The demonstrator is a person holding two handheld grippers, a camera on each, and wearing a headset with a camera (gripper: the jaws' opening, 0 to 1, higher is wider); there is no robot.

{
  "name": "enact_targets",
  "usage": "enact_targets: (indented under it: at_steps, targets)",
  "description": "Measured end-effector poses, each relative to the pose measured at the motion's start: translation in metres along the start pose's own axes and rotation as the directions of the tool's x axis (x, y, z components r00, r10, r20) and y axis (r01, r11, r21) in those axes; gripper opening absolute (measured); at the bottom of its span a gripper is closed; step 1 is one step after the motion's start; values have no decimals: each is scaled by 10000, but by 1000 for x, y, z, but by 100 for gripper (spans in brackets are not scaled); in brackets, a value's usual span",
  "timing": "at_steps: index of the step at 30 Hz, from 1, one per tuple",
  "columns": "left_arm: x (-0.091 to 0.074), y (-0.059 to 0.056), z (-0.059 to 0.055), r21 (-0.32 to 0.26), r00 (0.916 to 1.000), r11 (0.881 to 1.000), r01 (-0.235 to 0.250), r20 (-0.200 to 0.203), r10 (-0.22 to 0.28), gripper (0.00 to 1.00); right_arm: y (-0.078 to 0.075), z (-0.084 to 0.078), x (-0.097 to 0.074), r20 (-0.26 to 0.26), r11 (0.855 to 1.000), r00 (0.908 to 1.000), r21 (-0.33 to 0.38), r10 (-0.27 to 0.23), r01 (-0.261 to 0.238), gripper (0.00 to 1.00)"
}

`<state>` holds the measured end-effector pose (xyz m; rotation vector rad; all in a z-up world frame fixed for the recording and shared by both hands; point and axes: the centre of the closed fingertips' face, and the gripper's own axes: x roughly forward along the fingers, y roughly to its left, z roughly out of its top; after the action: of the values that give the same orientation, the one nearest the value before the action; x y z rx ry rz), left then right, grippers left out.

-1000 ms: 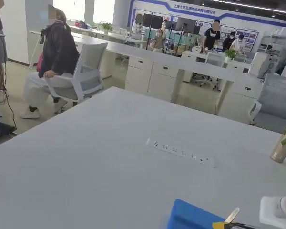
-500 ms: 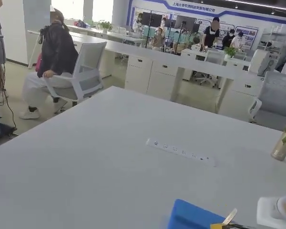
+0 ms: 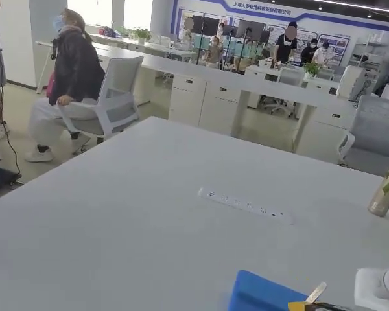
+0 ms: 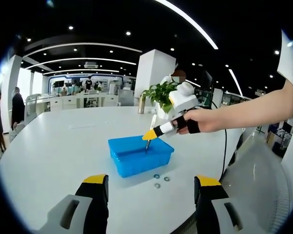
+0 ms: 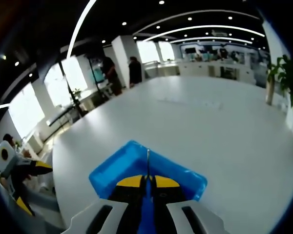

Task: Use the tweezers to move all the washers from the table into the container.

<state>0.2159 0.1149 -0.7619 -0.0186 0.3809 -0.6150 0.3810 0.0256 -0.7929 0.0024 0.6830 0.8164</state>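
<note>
A blue container (image 4: 140, 155) stands on the white table, and its corner (image 3: 259, 295) shows at the bottom of the head view. Three small washers (image 4: 156, 176) lie on the table just in front of it. My right gripper (image 5: 147, 181) is shut on the tweezers (image 5: 148, 158), whose tip hangs over the inside of the container (image 5: 132, 165). The left gripper view shows a hand holding the right gripper (image 4: 154, 132) above the container. Whether the tweezers carry a washer cannot be told. My left gripper (image 4: 151, 181) is open, low and back from the washers.
A power strip (image 3: 246, 206) lies mid-table. A bottle (image 3: 384, 194) with a plant stands at the right edge, and a white object (image 3: 379, 288) sits beside the container. A person sits on a chair (image 3: 113, 97) beyond the table's far left corner.
Only the head camera has drifted a little. The tweezers' end stays by the container's corner.
</note>
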Motion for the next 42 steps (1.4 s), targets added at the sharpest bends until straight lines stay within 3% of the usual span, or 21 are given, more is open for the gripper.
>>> enact_targets:
  at_steps: [8, 14, 20, 26, 30, 35, 42]
  targets:
    - [0, -1, -1, 65, 9999, 10000, 64, -78, -63, 71, 20, 15, -32, 1133, 9998, 9934, 45, 202, -209, 3]
    - [1, -2, -2, 81, 9999, 9999, 120, -102, -119, 70, 33, 17, -57, 1964, 9975, 9803, 627, 209, -339, 3]
    - [0, -3, -2, 117, 9998, 9998, 158, -110, -157, 69, 42, 6, -71, 2061, 9978, 9785, 615, 132, -264, 3]
    - [-1, -4, -3, 162, 9997, 9997, 174, -190, -171, 68, 43, -15, -71, 1800, 9967, 9836, 762, 136, -277, 3]
    - [-1, 0, -7, 116, 9991, 9999, 28, -416, -23, 65, 51, -29, -64, 1504, 9940, 9878, 950, 402, -549, 3]
    - [0, -3, -5, 89, 9995, 9998, 149, -275, -146, 66, 59, -54, -48, 639, 9934, 9960, 925, 622, -679, 3]
    - [-1, -3, -2, -20, 9998, 9998, 182, -80, -182, 66, 58, -72, -39, 41, 9950, 9990, 893, 444, -446, 4]
